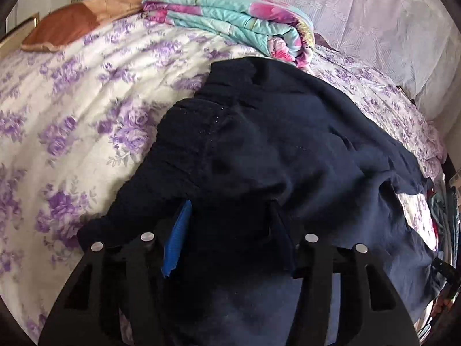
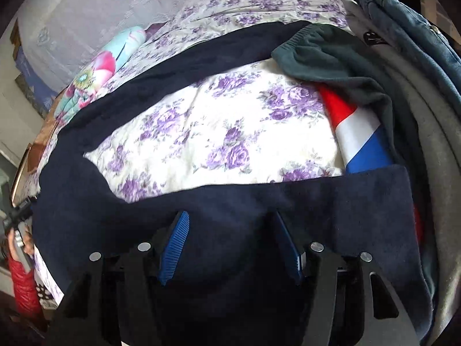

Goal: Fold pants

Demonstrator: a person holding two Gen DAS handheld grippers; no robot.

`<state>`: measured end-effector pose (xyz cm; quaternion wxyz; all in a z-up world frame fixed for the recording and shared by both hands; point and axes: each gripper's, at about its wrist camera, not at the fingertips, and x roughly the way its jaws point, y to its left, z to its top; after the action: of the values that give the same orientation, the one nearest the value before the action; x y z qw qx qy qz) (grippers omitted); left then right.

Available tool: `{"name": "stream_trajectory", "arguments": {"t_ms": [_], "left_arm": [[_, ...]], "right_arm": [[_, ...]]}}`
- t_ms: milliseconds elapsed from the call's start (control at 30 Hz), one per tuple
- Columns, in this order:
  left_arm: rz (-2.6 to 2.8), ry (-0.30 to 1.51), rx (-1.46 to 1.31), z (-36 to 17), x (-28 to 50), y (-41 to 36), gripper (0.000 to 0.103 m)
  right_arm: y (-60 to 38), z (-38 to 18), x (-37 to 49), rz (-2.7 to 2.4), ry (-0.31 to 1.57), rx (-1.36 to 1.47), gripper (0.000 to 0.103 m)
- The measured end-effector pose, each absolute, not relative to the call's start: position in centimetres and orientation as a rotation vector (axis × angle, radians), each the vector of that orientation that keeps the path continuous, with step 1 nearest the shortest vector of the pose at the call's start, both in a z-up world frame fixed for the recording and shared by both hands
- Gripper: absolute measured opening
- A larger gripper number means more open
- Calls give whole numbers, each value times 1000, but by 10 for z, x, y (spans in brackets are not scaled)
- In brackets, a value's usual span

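The navy pants (image 1: 288, 150) lie spread on the purple-flowered bedspread (image 1: 72, 121), and every place here is told from them. In the left wrist view an orange-brown pillow (image 1: 72, 23) lies beyond them to the left and a folded teal-and-pink quilt (image 1: 230, 26) just behind them. The left gripper (image 1: 230, 230) hangs over their rumpled cloth, jaws apart; only one blue pad (image 1: 177, 236) shows, the other hidden under a fold. The right wrist view alone shows both legs parted around bare bedspread, a dark green garment (image 2: 331, 60) and red-white-blue cloth (image 2: 357, 132) at their right, and a red sleeve (image 2: 23, 285) at far left. The right gripper (image 2: 230, 245) stands above the near leg, jaws apart.
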<state>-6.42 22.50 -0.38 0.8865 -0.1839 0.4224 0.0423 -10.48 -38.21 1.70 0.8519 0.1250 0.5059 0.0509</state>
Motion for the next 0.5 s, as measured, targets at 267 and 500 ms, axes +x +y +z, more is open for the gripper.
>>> {"name": "stream_trajectory", "arguments": {"t_ms": [267,500], "left_arm": [[66,811,-542,44,-42,263,64],[48,918,-730,25,72,294,65]], "right_arm": [[-347,72,-71,253,884,232,78],[-283,56,-23,391,916,274,78]]}}
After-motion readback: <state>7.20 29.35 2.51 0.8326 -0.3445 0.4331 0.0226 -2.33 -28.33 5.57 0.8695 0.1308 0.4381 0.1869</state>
